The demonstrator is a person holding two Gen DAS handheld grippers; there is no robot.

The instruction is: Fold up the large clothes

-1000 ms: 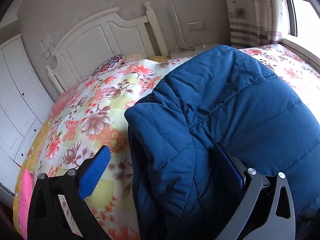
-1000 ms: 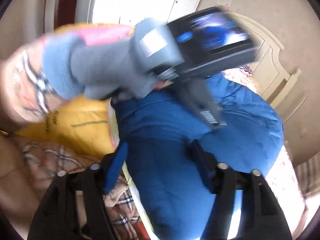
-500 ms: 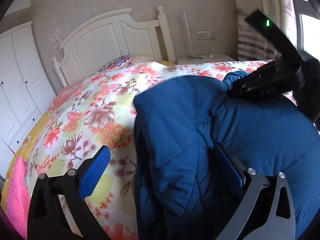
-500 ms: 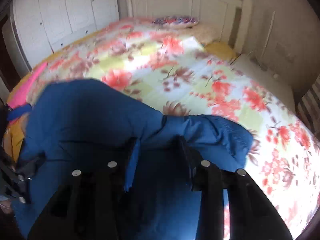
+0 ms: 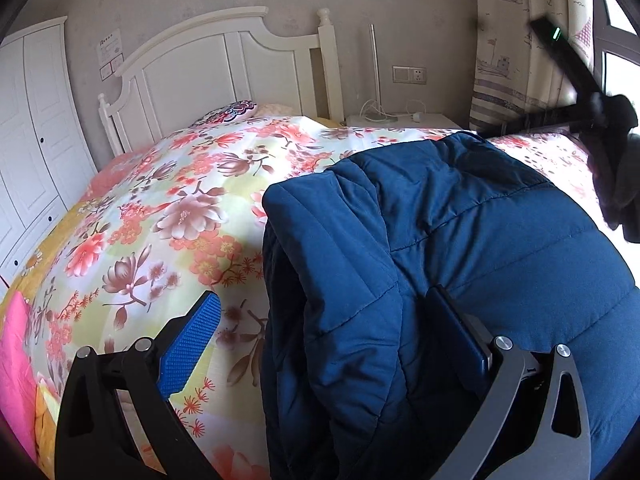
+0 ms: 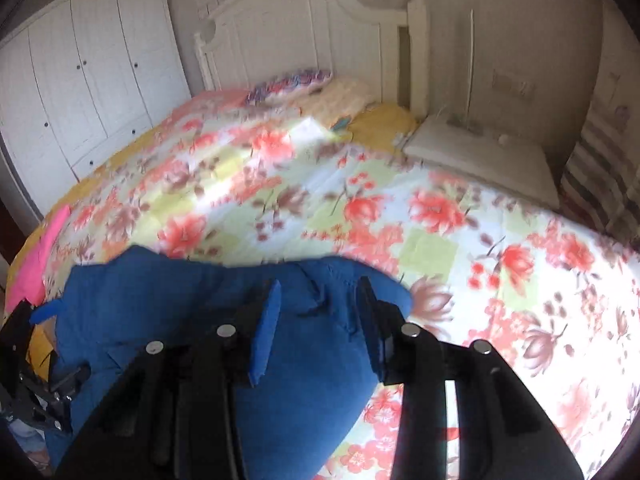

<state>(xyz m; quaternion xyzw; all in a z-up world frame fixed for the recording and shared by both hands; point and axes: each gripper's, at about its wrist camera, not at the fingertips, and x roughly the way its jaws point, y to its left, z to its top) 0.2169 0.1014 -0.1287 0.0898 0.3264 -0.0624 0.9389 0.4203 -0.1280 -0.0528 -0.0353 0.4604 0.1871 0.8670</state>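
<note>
The blue padded jacket point(image 5: 460, 248) is seen bunched, only partly folded, on the flowered bedspread point(image 5: 168, 216), a fold of it pinched in the narrowed right gripper point(image 6: 320, 320), the left gripper point(image 5: 324, 336) spread wide, squaring judged outstanding

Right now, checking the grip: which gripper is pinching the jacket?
The right gripper: the jacket bunches between its close-set fingers. The left gripper stands wide open, straddling the jacket's edge.
</note>
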